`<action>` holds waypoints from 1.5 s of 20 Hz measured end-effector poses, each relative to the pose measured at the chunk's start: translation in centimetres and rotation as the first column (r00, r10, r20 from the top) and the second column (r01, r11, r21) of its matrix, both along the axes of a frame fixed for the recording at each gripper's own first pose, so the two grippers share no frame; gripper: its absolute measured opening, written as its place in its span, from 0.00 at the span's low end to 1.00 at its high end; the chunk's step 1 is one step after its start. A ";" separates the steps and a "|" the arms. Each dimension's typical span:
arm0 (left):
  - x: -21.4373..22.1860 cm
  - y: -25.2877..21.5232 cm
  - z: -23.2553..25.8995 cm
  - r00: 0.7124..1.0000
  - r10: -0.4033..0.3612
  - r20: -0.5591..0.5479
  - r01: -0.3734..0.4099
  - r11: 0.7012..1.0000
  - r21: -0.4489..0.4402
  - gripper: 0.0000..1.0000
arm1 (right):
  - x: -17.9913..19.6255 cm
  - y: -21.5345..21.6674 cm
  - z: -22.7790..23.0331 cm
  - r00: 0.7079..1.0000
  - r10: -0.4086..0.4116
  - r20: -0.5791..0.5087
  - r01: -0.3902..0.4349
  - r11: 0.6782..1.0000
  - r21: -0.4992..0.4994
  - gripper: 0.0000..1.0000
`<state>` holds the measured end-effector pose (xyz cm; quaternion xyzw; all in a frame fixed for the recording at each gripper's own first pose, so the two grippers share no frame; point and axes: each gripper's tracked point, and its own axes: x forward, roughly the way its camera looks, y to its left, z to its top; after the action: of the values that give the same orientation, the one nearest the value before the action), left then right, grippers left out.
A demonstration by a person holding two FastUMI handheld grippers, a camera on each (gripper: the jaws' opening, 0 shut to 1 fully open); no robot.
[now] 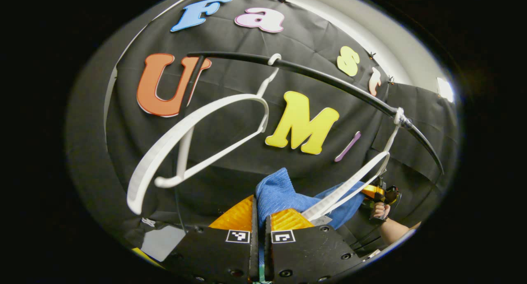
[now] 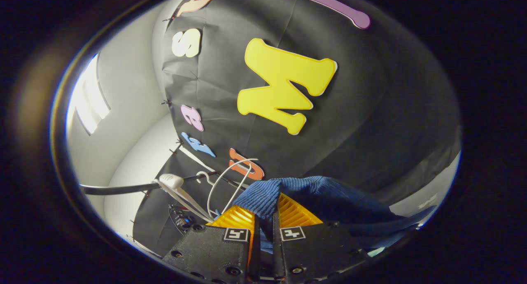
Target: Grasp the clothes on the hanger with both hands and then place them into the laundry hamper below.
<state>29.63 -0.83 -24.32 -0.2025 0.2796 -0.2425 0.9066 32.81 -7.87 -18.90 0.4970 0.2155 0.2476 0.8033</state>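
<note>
A blue knitted garment (image 1: 280, 195) is pinched between the fingers of my left gripper (image 1: 261, 220), which is shut on it. The cloth stretches right, behind a white hanger (image 1: 350, 187), to my right gripper (image 1: 381, 195), held by a hand. In the right gripper view the same blue garment (image 2: 325, 201) bulges up between the fingers of my right gripper (image 2: 263, 220), shut on its ribbed edge. An empty white hanger (image 1: 193, 140) hangs tilted from the black rail (image 1: 329, 80) at the left. The hamper is out of sight.
The black rail (image 2: 119, 188) crosses the lower left of the right gripper view with both white hangers (image 2: 181, 193) on it. Black cloth wall stands close behind. A pale wall and a bright window (image 2: 88, 98) lie off to the side.
</note>
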 end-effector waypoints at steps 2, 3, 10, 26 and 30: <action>-1.2 0.7 -0.8 1.000 0.016 -0.023 -0.016 1.000 -0.011 0.05 | -1.4 0.2 -0.6 1.000 0.001 -0.017 -0.002 1.000 -0.005 0.14; -1.6 0.9 -1.2 0.999 0.023 -0.034 -0.024 1.000 -0.015 0.05 | -1.3 0.7 -0.9 1.000 0.001 -0.024 -0.001 1.000 -0.007 0.14; -6.6 1.3 -3.5 0.997 0.021 -0.072 -0.021 1.000 0.001 0.05 | -5.7 2.9 -3.4 0.996 -0.003 -0.088 -0.001 0.999 -0.045 0.15; -16.5 -4.9 2.7 0.989 -0.136 0.055 0.141 0.985 -0.097 0.05 | -15.3 15.1 -2.6 0.987 0.129 -0.096 -0.130 0.991 -0.007 0.14; -17.9 -7.6 3.1 0.978 -0.193 0.078 0.198 0.978 -0.068 0.05 | -16.6 19.6 -2.5 0.973 0.207 -0.098 -0.211 0.977 -0.029 0.15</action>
<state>11.73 -8.48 -21.18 -0.1992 0.2562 -0.3478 0.8796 16.20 11.72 -21.42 0.4670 0.3092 0.3025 0.7712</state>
